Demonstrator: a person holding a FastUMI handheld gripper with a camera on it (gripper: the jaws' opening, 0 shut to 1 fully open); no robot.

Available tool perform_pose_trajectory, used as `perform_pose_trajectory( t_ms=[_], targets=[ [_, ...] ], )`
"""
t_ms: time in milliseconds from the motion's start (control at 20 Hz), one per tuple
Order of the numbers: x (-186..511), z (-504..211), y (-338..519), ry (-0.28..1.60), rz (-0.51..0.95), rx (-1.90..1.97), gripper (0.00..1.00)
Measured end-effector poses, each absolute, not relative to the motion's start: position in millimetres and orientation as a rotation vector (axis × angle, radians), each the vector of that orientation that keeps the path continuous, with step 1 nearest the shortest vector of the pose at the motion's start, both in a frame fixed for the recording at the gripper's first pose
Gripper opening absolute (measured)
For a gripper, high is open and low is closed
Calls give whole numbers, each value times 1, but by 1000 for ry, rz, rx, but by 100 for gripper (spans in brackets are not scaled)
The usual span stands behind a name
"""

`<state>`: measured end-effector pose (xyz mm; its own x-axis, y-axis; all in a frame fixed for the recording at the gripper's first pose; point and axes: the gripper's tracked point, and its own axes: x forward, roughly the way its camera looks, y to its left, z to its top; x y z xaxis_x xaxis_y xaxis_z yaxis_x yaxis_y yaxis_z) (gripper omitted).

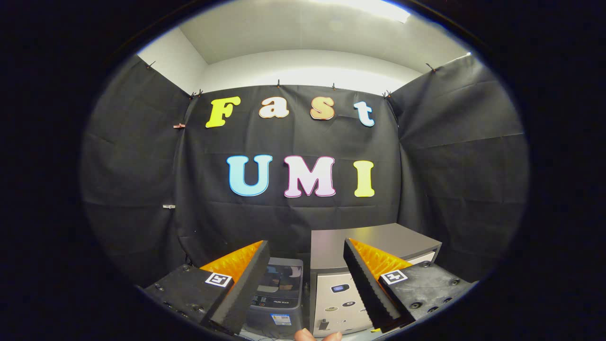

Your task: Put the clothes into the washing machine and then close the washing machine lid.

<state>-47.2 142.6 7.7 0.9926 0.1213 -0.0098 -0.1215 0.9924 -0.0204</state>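
My gripper [305, 289] is open, its two fingers spread wide with nothing between them. Beyond the left finger [241, 289] stands a small grey top-loading washing machine [279, 293], its dark glossy lid [283, 277] lying flat on top. I cannot see any clothes. The fingers are raised well above and short of the machine.
A taller pale cabinet-like appliance [341, 298] with a grey flat top [374, 244] stands right beside the washing machine, partly behind the right finger [367, 284]. A person's fingertips [317, 335] show at the very bottom between the fingers. Black cloth walls close the booth on three sides.
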Motion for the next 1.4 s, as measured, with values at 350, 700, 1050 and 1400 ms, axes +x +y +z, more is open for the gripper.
perform_pose_trajectory(
  t_ms=[350, 700, 1050, 1400],
  targets=[
    [-45, -6, 131, 36, 112, -12, 98],
    [-45, -6, 124, 37, 94, -3, 98],
    [-46, -10, 131, 46, 109, -16, 98],
    [-49, -9, 133, 49, 118, 10, 98]
  ],
)
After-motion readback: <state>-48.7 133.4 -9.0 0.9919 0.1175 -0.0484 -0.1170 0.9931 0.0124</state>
